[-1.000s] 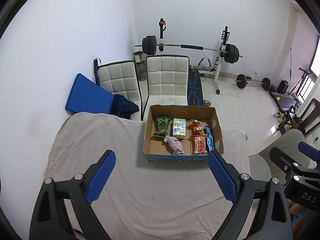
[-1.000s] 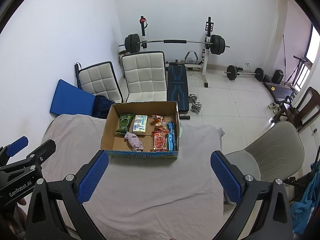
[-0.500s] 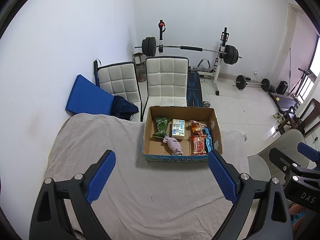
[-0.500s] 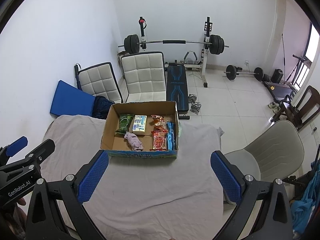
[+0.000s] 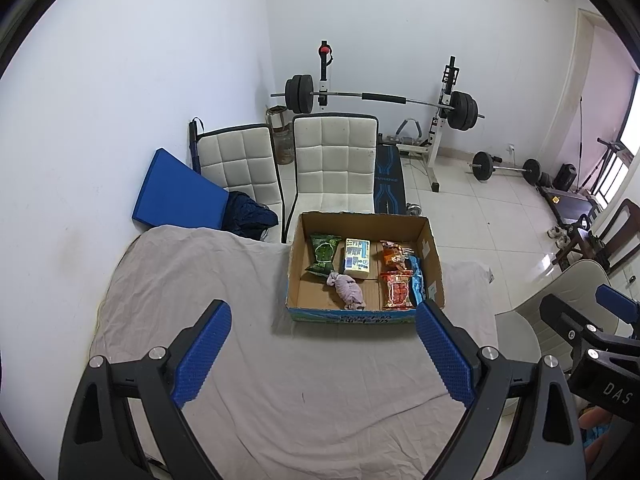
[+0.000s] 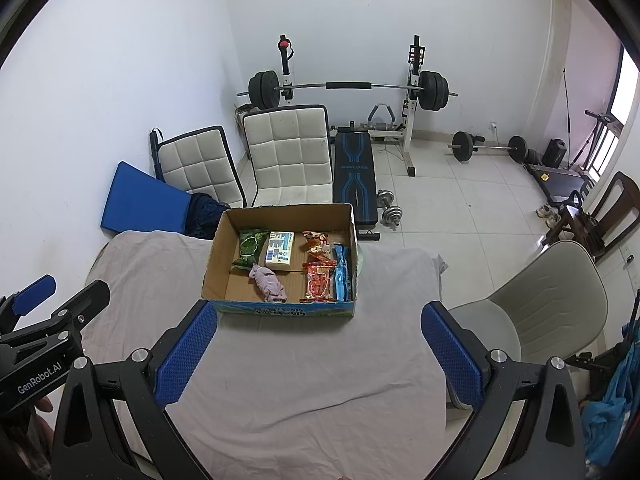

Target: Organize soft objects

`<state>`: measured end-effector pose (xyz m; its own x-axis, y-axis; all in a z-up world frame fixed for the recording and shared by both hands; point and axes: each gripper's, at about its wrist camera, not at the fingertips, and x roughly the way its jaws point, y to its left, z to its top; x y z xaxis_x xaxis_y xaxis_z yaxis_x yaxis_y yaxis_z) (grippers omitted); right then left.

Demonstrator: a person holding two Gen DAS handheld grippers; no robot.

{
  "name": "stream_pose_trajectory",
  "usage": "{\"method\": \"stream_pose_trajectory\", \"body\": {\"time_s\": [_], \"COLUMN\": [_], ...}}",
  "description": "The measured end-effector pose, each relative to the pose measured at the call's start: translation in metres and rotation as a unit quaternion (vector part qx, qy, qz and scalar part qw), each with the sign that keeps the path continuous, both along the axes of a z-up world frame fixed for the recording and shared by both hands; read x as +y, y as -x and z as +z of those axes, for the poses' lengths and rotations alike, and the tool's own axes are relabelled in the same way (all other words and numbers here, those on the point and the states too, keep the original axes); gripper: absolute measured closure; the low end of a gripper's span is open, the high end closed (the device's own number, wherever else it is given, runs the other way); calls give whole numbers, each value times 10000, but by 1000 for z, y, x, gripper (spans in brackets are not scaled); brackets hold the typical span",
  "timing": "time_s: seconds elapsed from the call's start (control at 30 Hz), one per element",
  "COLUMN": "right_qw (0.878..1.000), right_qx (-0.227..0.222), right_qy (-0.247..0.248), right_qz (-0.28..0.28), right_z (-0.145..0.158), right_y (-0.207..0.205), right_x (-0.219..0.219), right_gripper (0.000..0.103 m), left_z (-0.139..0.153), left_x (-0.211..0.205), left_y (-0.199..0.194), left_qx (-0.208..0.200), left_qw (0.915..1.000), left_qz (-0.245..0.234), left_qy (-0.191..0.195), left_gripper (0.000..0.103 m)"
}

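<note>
An open cardboard box stands on a table under a grey cloth. In it lie a green snack bag, a white-blue packet, an orange snack bag, a red packet, a blue packet and a crumpled lilac cloth. My left gripper is open and empty, short of the box. My right gripper is open and empty too.
Two white padded chairs and a blue mat stand behind the table. A barbell rack and weight bench are at the back wall. A beige chair is at the table's right.
</note>
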<state>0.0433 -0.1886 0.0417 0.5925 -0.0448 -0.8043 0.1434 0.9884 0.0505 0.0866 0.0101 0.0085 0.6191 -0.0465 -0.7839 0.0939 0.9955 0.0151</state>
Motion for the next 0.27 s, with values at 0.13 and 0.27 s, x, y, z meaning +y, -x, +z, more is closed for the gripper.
{"method": "stream_pose_trajectory", "body": {"time_s": [0.13,0.27], "right_qw": [10000,10000], "right_qx": [-5,-1], "right_qy": [1,-4], "right_qz": [-3,-7], "right_z": [1,0], "right_y": [0,0], "right_x": [0,0], "right_gripper": [0,0], "left_z": [0,1], "left_x": [0,-1], "left_y": [0,-1], "left_qx": [0,-7], "left_qw": [10000,10000], "left_qz": [-1,-6], "left_qy": [-4,1], "left_gripper": [9,9]}}
